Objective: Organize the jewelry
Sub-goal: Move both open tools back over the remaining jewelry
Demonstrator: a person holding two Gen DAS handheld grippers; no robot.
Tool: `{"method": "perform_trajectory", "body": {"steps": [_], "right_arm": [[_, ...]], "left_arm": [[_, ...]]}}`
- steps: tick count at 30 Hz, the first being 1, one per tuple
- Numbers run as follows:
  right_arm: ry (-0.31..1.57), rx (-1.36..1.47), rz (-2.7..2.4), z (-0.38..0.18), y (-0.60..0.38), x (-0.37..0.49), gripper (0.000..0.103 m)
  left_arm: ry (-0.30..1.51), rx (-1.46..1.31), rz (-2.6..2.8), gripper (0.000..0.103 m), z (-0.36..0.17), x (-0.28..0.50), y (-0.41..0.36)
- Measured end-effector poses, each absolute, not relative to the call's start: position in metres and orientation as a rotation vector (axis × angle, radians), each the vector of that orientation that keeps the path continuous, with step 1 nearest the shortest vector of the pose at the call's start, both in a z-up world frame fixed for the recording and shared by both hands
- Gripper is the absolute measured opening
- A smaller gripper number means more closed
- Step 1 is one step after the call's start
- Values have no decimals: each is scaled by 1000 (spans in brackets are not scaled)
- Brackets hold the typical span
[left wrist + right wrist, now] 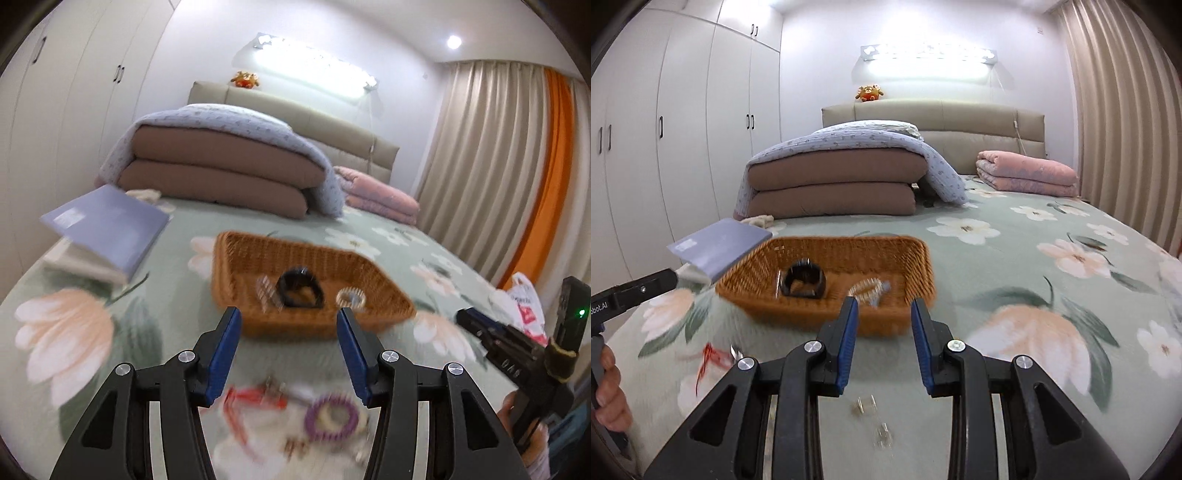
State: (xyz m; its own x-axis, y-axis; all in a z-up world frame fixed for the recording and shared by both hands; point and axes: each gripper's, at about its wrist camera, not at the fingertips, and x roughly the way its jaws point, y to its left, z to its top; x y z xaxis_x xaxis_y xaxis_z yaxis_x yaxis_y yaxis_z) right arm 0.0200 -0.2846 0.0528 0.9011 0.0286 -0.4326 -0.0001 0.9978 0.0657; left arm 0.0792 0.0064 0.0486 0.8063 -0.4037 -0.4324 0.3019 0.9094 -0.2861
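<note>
Left gripper [288, 314]: blue-padded jaws stand spread with nothing between them; they hang above the bedspread, touching nothing, short of the basket's near rim.
Right gripper [884, 304]: jaws parted, narrower than the left pair, with nothing between them; the tips sit in front of the basket's near wall, clear of it.
Person's hands: one hand [611, 391] grips the left tool's handle at the left edge of the right wrist view; the other [524, 424] shows at the lower right of the left wrist view.
Basket [919, 258]: brown woven tray resting on the floral bedspread [1015, 258], ahead of both grippers.
Inside the basket: a black band [804, 282] near the middle, a clear sparkly piece [868, 288] beside it, and a pale ring [351, 297] by the right wall.
Loose jewelry on the bed: a purple ring-shaped piece [330, 419] and red strands [255, 398] lie blurred below the left gripper; small clear pieces [866, 404] lie below the right gripper.
Book [107, 225]: blue cover, left of the basket, propped at a tilt.
Behind: folded quilts [831, 184] stacked at the headboard.
</note>
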Motion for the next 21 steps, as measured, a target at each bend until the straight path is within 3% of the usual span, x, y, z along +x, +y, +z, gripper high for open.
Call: {"method": "perform_trajectory", "body": {"steps": [9,21], "right_arm": [[583,216,50,12,-318,23,32],[741,191,105,-13,-304,18,32]], "left_arm": [[672,-359,-345,55,-13,92,42],[704,-239,-327,55,-20,90,19]]}}
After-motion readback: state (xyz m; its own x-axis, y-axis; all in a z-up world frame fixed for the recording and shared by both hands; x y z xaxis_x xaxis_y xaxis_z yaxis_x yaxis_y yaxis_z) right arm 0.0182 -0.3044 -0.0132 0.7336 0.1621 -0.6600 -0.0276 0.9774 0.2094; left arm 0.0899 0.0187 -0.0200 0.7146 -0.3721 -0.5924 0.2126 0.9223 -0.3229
